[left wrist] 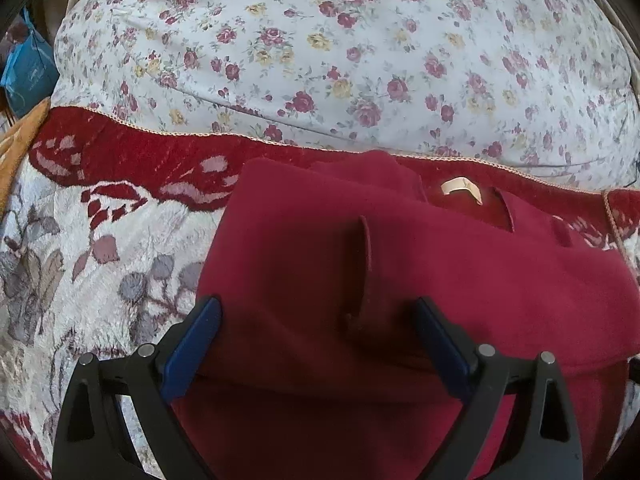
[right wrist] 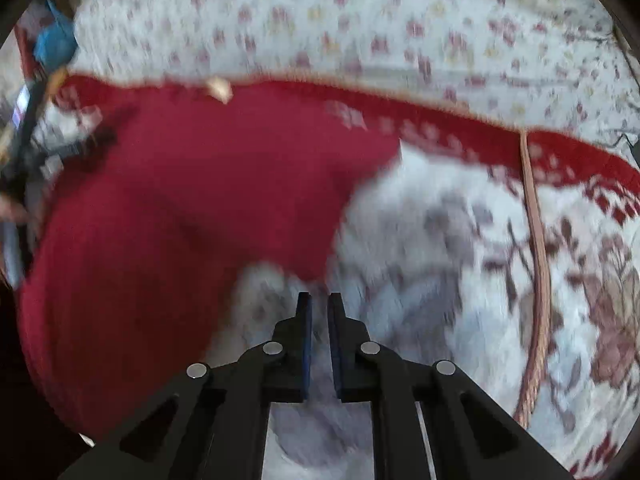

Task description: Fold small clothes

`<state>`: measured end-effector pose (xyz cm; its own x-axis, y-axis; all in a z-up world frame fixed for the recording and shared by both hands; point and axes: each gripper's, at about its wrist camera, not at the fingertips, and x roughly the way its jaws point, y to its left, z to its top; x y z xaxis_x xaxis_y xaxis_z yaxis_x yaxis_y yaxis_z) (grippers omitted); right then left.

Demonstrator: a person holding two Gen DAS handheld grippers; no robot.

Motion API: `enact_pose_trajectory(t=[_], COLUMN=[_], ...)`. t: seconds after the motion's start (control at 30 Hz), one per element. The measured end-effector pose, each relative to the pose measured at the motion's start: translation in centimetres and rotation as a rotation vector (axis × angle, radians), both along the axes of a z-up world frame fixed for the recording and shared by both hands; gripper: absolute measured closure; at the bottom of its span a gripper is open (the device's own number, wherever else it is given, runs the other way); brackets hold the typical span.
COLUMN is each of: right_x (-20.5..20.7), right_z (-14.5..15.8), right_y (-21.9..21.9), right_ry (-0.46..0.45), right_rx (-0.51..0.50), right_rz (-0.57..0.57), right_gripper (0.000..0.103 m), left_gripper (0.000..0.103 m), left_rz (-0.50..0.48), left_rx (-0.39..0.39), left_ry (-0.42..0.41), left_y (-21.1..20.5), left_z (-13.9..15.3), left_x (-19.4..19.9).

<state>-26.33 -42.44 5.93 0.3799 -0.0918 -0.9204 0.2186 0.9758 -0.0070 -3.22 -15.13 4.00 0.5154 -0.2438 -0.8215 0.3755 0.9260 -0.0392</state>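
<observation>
**Red garment spread, folding barely begun**

Directly under the left gripper (left wrist: 316, 320), whose blue-padded jaws stand wide apart and released, lies the dark red fleece garment (left wrist: 400, 264), the thing to be folded. It sprawls ahead of that gripper with its cream neck label (left wrist: 460, 188) showing at the far end and a raised crease between the jaws. It looks partly gathered at most, so I judge nearly all the folding is left. The right gripper (right wrist: 319, 304), jaws nearly closed with a slim gap and nothing between them, hangs just beside the garment's edge, which lies to its left; this view is motion-blurred. Underneath is a plush white-and-red floral blanket (left wrist: 80, 280), and beyond it a floral-print sheet (left wrist: 340, 40).
</observation>
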Motion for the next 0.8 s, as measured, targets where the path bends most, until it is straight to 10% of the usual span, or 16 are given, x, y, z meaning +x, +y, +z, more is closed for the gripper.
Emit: enact_pose_trajectory(t=[0.1,0.17,0.2,0.47,0.6,0.8], right_x=[-1.1,-1.3,-1.1,4.1,4.2,3.7], right_z=[2.7,4.8,5.4,4.7,3.2,1.8], right_y=[-1.6,-2.8,-3.1,-3.7,-4.0,-6.2], right_ry=[-0.098,-0.198,-0.233,-0.303,-0.280,-0.304], right_rx=[0.097,0.129,0.134,0.239,0.265,0.307], right_rz=[-0.056,-0.113,-0.130,-0.226,-0.260,-0.347], right_gripper=[0.078,0.033,0.028,0.026,0.026,0.026], left_gripper=[0.007,0.007,0.007,0.015,0.063,0.096], left_rz=[0.015,0.014,0.013,-0.059,-0.118,-0.102], left_rx=[-0.083,-0.150,-0.168,-0.111,-0.029,-0.129], left_ry=[0.018,0.025,0.026,0.052,0.097,0.124], left_y=[1.1,1.7,1.8,-1.3,-3.6,-2.0], left_z=[1.2,2.3,2.5,1.6,-0.2,1.2], left_x=[0.0,0.1,0.2,0.9,1.4,1.6])
